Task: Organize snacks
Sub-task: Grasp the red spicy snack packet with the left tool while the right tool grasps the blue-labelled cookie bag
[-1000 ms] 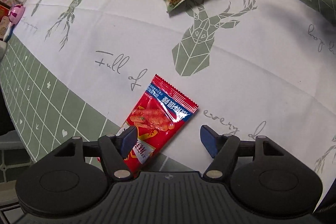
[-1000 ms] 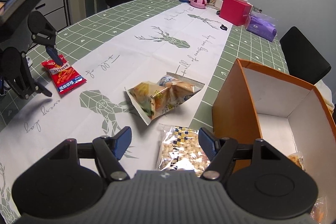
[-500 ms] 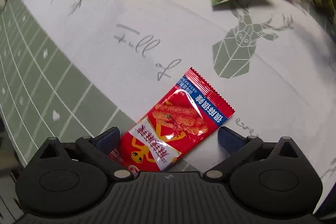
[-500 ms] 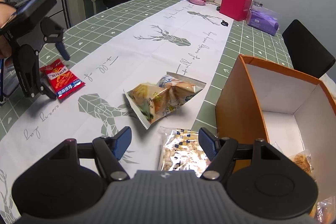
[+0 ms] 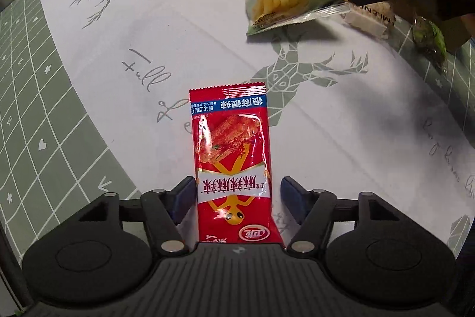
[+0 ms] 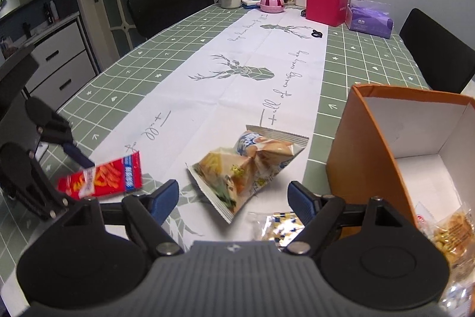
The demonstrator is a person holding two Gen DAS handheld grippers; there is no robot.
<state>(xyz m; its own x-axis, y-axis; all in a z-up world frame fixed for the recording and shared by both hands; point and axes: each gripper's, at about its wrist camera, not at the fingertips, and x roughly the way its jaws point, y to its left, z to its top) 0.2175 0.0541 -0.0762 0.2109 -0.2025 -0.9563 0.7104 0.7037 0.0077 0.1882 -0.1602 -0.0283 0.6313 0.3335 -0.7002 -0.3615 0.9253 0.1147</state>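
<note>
Left wrist view: left gripper [image 5: 237, 195] straddles the red snack packet [image 5: 231, 156], jaws just closing, one pad against the packet's 9 o'clock edge, the other a little clear at 3 o'clock; not yet clamped. Packet lies flat on the white runner [image 5: 356, 121], lengthwise toward 12 o'clock. Judgement: close square across the narrow width, near the lower seal, so foil does not slip. Right gripper [image 6: 234, 199] has just been opening, released, nothing pinched; yellow chip bag [image 6: 252, 165] lies ahead at 12 o'clock; orange box [image 6: 365, 144] at 2 o'clock, the likely destination.
</note>
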